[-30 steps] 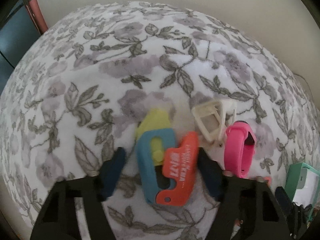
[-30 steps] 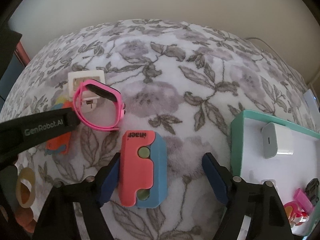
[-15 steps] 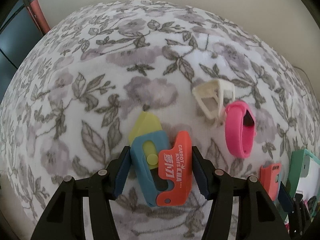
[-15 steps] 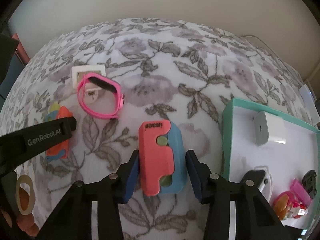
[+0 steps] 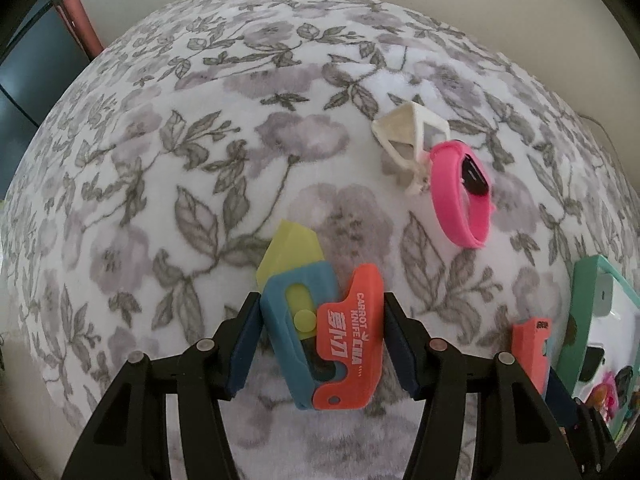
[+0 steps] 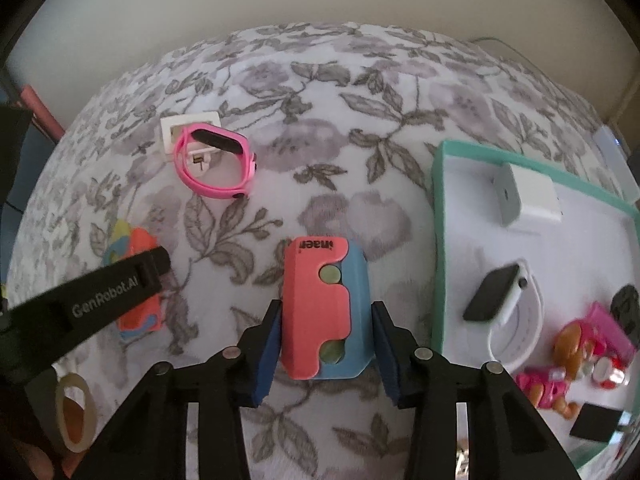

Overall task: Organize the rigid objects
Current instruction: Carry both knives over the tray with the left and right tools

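Observation:
My left gripper [image 5: 320, 312] points down at the floral cloth and is shut on a carrot-knife toy [image 5: 320, 340], blue and orange with a yellow blade sticking out. The same toy [image 6: 138, 316] shows in the right wrist view, partly behind the left gripper's black finger. My right gripper [image 6: 326, 312] has a red and blue toy knife [image 6: 324, 312] between its jaws, which are closing with both blue pads against the toy's sides. That toy [image 5: 530, 348] peeks in at the lower right of the left wrist view.
A pink wristband [image 6: 216, 164] leans on a white frame piece [image 6: 170, 132] at the back left. A teal-rimmed tray [image 6: 438, 240] on the right holds a white charger [image 6: 528, 196], a smartwatch [image 6: 500, 300] and pink toys [image 6: 580, 356]. A tape ring [image 6: 74, 416] lies lower left.
Both pairs of jaws came in from wide apart onto the sides of their toys. Both hands then shifted toward the tray, which now fills more of each view.

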`<state>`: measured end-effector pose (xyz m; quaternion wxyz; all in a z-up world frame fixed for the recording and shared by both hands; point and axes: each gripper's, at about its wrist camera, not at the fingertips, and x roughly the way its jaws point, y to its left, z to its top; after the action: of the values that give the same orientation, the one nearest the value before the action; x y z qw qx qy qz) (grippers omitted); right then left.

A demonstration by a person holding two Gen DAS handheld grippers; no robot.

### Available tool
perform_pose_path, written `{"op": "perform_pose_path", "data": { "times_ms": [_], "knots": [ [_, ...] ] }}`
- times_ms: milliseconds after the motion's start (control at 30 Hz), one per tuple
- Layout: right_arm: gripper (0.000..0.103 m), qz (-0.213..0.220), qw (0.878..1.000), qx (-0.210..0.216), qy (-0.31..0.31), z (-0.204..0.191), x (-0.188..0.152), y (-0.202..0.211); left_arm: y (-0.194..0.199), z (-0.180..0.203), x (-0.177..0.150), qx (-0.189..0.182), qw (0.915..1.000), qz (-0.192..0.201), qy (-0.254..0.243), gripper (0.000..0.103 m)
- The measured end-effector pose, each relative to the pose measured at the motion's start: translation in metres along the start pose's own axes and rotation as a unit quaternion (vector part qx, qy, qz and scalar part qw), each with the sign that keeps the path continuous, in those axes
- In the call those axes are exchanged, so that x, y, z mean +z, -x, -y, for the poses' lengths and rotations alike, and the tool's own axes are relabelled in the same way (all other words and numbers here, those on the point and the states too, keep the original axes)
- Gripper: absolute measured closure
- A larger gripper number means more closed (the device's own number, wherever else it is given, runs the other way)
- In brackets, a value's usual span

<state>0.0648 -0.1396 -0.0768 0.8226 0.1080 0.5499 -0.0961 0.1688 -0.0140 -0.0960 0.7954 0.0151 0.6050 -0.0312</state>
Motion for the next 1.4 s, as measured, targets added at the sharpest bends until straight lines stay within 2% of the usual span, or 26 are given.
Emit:
{"op": "perform_pose_path", "data": {
  "times_ms": [300, 600, 867, 1100, 1267, 1400],
  "knots": [
    [0.058, 0.009, 0.999, 0.022, -0.044, 0.018, -0.014, 0.031, 0.034, 0.0, -0.019, -0.017, 0.9998, 0.007, 0.009, 0.043],
    [0.058, 0.053, 0.994, 0.027, -0.094, 0.046, -0.019, 0.075, 0.093, 0.012, -0.034, -0.028, 0.9982, 0.054, 0.0, 0.043],
    [0.058, 0.078, 0.987, 0.01, -0.138, 0.088, -0.019, 0.101, 0.121, 0.05, -0.047, -0.037, 0.9956, 0.079, -0.036, 0.043],
    [0.058, 0.076, 0.98, -0.016, -0.181, 0.13, -0.022, 0.108, 0.125, 0.097, -0.067, -0.051, 0.9927, 0.074, -0.081, 0.043],
    [0.058, 0.069, 0.973, -0.041, -0.215, 0.162, -0.029, 0.109, 0.118, 0.129, -0.088, -0.074, 0.9887, 0.055, -0.118, 0.043],
    [0.057, 0.063, 0.969, -0.054, -0.234, 0.181, -0.033, 0.107, 0.117, 0.145, -0.1, -0.075, 0.9847, 0.053, -0.148, 0.043]
  ]
}}
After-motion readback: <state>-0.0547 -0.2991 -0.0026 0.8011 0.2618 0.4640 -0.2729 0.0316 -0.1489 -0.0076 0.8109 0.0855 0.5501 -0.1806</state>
